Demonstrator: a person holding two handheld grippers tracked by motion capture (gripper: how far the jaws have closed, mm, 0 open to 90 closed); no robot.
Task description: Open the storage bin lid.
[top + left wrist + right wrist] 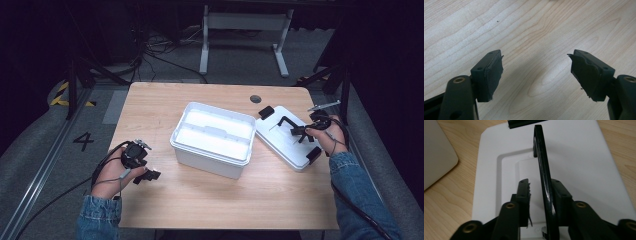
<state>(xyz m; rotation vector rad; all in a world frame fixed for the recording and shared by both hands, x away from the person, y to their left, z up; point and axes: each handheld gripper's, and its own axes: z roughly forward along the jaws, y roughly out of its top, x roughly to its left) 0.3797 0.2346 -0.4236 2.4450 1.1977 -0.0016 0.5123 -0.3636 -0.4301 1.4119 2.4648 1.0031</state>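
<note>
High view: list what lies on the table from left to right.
Left black tongs in the person's left hand → open white plastic box → flat white lid with black handle → right black tongs over the lid's handle.

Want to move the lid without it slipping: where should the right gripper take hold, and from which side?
Grip the black handle standing upright at the middle of the white lid, coming from above with one jaw on each flat side. The thin bar fits between them, and the lid lies flat on the table. The right gripper already straddles it, not fully closed.
</note>
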